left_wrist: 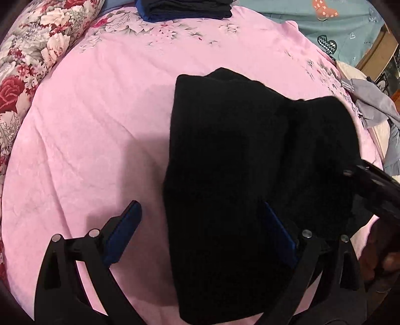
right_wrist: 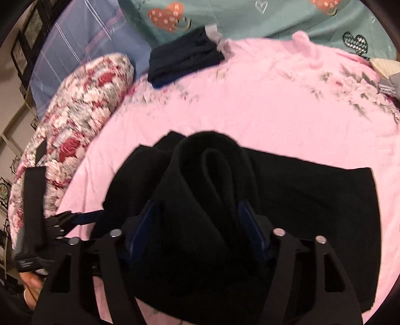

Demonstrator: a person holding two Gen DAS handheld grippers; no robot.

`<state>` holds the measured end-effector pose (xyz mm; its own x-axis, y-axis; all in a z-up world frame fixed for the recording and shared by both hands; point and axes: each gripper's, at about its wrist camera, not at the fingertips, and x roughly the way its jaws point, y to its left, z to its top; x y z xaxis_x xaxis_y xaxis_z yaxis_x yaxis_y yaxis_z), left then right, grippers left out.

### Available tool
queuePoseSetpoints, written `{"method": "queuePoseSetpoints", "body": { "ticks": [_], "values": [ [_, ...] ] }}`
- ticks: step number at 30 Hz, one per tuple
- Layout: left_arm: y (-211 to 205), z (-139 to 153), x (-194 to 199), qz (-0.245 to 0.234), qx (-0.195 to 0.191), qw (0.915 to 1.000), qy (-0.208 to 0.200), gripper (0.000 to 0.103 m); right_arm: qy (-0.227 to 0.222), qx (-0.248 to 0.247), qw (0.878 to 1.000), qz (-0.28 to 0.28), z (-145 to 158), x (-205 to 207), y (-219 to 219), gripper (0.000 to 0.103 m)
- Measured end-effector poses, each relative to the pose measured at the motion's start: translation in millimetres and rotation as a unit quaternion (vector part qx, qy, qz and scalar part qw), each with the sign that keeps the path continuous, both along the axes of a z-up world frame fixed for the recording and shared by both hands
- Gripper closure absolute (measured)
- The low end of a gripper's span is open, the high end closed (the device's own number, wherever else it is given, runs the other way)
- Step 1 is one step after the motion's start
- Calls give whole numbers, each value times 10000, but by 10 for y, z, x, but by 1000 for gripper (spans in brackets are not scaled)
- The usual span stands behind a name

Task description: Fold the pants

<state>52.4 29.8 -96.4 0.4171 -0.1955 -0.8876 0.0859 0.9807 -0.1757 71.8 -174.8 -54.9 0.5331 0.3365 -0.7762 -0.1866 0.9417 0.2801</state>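
Note:
The black pants (left_wrist: 225, 162) lie folded on the pink bedsheet (left_wrist: 87, 125). My left gripper (left_wrist: 201, 210) is open wide; one blue pad (left_wrist: 122, 232) rests over bare sheet and the other is over the pants, so the pants' left edge runs between them. In the right wrist view my right gripper (right_wrist: 197, 207) is shut on a raised, bunched fold of the pants (right_wrist: 312, 200), and the cloth fills the gap between its blue pads (right_wrist: 147, 225). The left wrist view shows the right gripper (left_wrist: 370, 180) at the right, with cloth lifted toward it.
A floral pillow (left_wrist: 32, 57) lies along the left side. A stack of folded dark clothes (right_wrist: 185, 60) sits at the far edge of the sheet, with a teal heart-print blanket (right_wrist: 250, 20) behind it. Grey garments (left_wrist: 370, 105) lie at the right.

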Motion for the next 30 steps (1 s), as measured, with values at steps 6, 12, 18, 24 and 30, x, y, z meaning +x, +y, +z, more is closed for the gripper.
{"method": "queuePoseSetpoints", "body": {
  "ticks": [6, 12, 18, 24, 30],
  "values": [
    [181, 146, 23, 177, -253, 9993, -190, 6, 31, 635, 9979, 91, 117, -1, -238, 90],
    [173, -12, 111, 318, -154, 9994, 21, 5, 363, 881, 9955, -11, 118, -91, -488, 82],
    [150, 81, 52, 318, -61, 9994, -108, 5, 827, 1289, 9874, -405, -102, -138, -728, 34],
    [150, 111, 22, 378, 13, 9992, -154, 5, 478, 1230, 9906, -348, -19, -192, -663, 16],
    [146, 14, -54, 382, 146, 9991, -128, 5, 721, 840, 9937, -194, -194, -132, -308, 28]
  ]
}}
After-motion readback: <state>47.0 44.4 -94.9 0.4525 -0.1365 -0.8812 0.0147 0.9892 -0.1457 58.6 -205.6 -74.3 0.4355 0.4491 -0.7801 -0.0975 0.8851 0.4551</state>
